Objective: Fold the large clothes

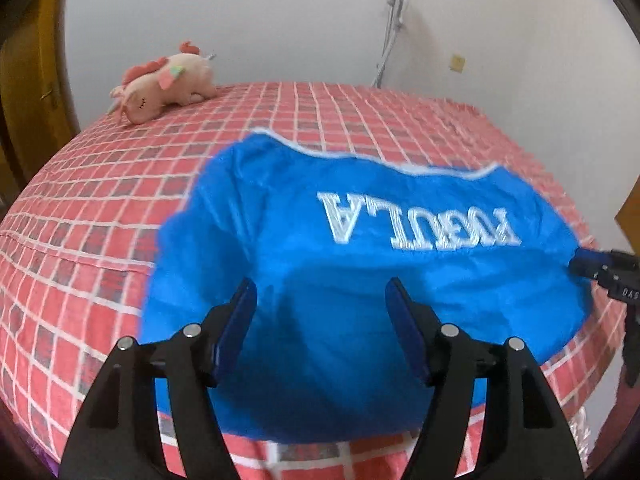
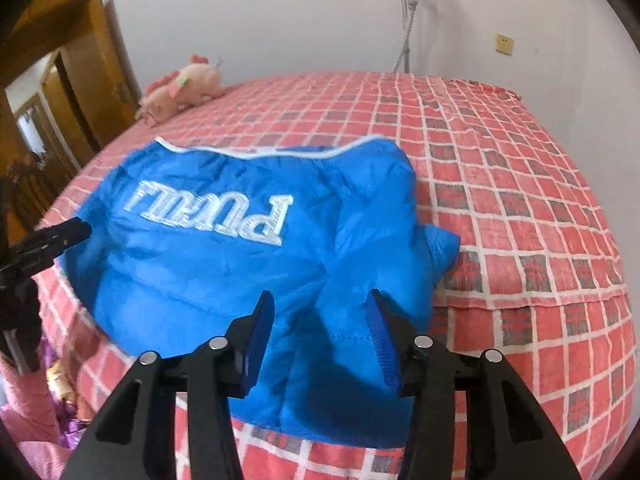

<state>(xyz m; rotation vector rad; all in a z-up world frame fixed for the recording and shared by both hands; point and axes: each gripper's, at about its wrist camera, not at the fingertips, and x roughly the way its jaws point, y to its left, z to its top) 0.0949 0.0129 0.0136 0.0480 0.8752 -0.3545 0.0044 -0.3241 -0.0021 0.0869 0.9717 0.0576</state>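
Left wrist view: blue jacket (image 1: 360, 272) spread on checked bed (image 1: 80, 208), long axis crosswise, just beyond both grippers; left gripper (image 1: 322, 300) parted, empty; right gripper (image 2: 320, 312) parted, empty, nearer bunched sleeve (image 2: 432, 248).

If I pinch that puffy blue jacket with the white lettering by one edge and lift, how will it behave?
The puffy blue jacket will likely drape and sag, since it lies in soft folds. Its quilted puffiness suggests it is light for its bulk. The smooth, shiny-looking shell may slip between the pads.
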